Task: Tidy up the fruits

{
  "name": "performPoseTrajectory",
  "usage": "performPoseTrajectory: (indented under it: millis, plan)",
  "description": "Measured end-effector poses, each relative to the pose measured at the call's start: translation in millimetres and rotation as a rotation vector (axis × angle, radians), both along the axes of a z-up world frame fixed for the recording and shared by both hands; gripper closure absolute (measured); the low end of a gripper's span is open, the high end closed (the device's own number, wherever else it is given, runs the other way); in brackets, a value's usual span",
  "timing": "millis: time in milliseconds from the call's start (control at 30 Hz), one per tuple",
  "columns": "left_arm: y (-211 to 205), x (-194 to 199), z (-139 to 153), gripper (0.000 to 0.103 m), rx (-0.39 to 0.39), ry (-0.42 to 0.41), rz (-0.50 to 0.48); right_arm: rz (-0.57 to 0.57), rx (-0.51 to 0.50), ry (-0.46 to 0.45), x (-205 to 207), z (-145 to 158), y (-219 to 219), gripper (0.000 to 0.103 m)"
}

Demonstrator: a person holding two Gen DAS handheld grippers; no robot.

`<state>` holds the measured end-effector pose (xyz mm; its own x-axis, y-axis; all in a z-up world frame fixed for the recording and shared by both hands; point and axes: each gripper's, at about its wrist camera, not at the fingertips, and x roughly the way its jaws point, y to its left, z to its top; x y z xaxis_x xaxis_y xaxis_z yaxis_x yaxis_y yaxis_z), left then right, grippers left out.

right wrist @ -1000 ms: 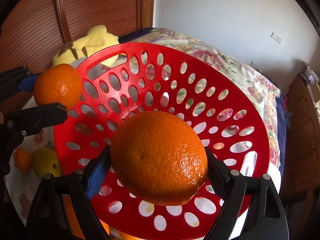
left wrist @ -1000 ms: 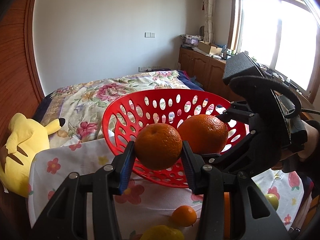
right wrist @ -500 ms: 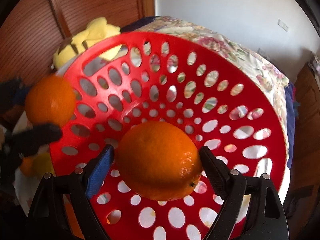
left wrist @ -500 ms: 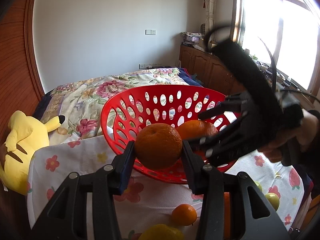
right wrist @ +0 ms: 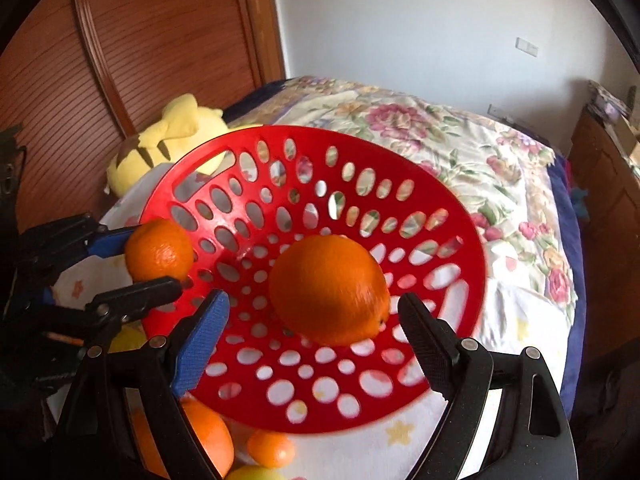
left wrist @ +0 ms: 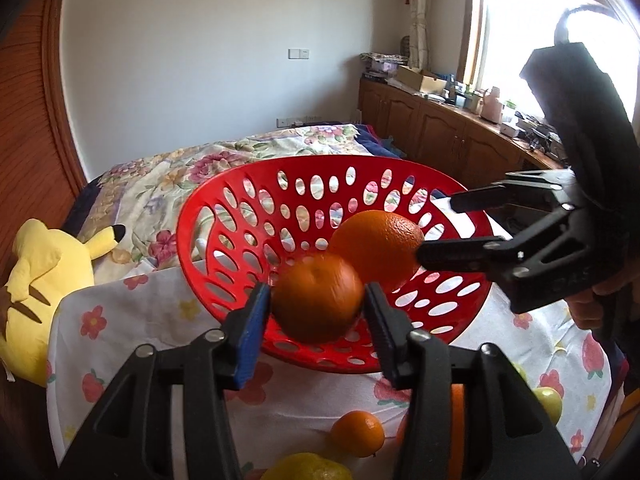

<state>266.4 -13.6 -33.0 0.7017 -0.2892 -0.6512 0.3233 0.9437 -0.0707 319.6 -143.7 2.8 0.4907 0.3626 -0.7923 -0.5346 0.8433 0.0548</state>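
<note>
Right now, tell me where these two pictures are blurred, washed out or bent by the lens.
Left wrist view: the window is blown out to white, the small orange between the pads is smeared by motion, and the wall edges bow from the fisheye. Right wrist view: the big orange in the red basket is blurred at its lower right edge, and dark corners frame the picture.

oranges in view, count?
4. Large orange in the red basket; second orange between the left gripper jaws, just opening; big orange and small mandarin on the tablecloth. Grippers may hide more.
</note>
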Motion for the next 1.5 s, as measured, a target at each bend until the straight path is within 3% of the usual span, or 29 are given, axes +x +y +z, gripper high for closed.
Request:
performPoseTrajectory:
  millis: [467,667,1033,1500]
  plan:
    - [5.7,-65.0,30.0,0.04,0.015,-0.082,0.018,-0.097,0.064,-0.161,-65.0,29.6,-26.2,0.015]
    - [13.6,-93.6,26.0,0.036,0.017,-0.089,0.027,-0.129,0.105,-0.204,-107.3,28.6,-39.1,0.015]
    - [35.2,-133.6,-5.2,0.033,0.007,-0.047,0.063,-0.196,0.121,-0.193,-175.7,-14.3,-56.0,0.016]
    - [53.9,-159.3,-48.4,0.033,0.032,0.027,0.129,-0.235,0.094,-0.127,-200.6,-60.1,-69.4,0.022]
